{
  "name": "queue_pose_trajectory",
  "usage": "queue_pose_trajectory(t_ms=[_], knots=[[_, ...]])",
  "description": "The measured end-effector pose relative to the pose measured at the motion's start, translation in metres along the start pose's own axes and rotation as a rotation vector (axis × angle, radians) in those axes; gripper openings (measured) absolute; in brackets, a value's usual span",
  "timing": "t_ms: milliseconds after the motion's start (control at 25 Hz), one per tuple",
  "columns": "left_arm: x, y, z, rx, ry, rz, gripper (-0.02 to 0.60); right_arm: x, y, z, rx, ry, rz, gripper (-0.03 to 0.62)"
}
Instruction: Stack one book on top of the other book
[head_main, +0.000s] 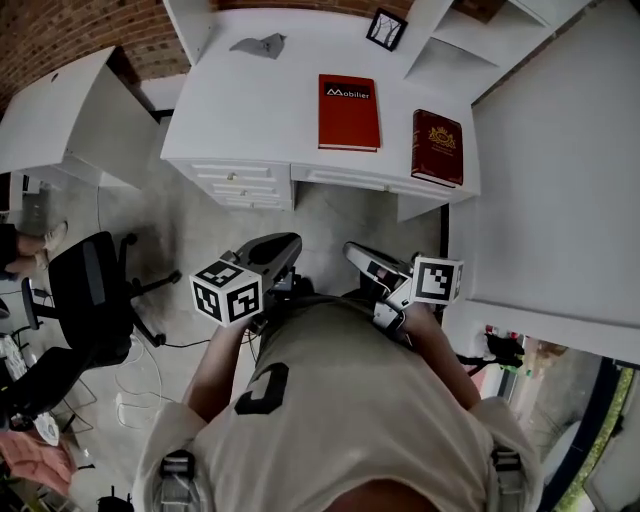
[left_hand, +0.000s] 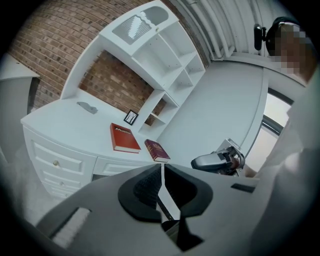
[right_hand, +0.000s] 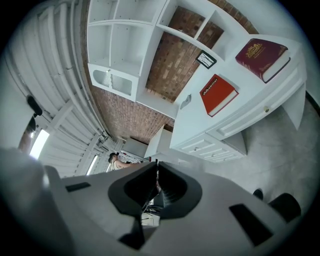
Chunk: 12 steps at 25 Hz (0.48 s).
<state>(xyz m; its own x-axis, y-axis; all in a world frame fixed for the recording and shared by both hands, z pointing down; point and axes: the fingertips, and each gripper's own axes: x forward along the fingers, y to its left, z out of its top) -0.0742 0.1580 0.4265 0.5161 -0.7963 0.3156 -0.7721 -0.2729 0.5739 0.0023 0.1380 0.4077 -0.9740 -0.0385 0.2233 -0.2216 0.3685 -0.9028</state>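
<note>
Since nothing's picked up yet, left hand-held gripper (head_main: 285, 245) and right hand-held gripper (head_main: 355, 252) are both pressed together, empty, well short of the red book (head_main: 349, 112). It lies flat, cover up, on the worktop (head_main: 260, 110). Maroon book (head_main: 438, 147) lies flat just right of it, not touching, probably for easy edge access. Red cover reads "Mobilier"; maroon's gold print is unreadable.

bright red hardcover book (head_main: 349, 112): red cover, white lettering on a dark band
dark maroon hardcover book (head_main: 438, 147): maroon cover, gold ornament
white wooden tabletop (head_main: 250, 100): plain white
brick wall (head_main: 60, 30): red-brown, pale joints
small picture frame (head_main: 386, 29): black
left hand-held gripper (head_main: 293, 242): grey body, cube of black-and-white squares
right hand-held gripper (head_main: 352, 250): grey, with a cube of black-and-white squares
swivel office chair (head_main: 90, 290): black
</note>
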Motion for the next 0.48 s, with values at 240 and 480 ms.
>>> queue_pose_trajectory(t_ms=[240, 480], knots=[[0.027, -0.007, 0.001, 0.006, 0.032, 0.011, 0.019, -0.007, -0.018, 0.019, 0.055, -0.008, 0.033, 0.006], [0.051, -0.013, 0.017, -0.001, 0.011, 0.068, 0.018, -0.014, -0.028, 0.054, 0.072, 0.004, 0.098, 0.006]])
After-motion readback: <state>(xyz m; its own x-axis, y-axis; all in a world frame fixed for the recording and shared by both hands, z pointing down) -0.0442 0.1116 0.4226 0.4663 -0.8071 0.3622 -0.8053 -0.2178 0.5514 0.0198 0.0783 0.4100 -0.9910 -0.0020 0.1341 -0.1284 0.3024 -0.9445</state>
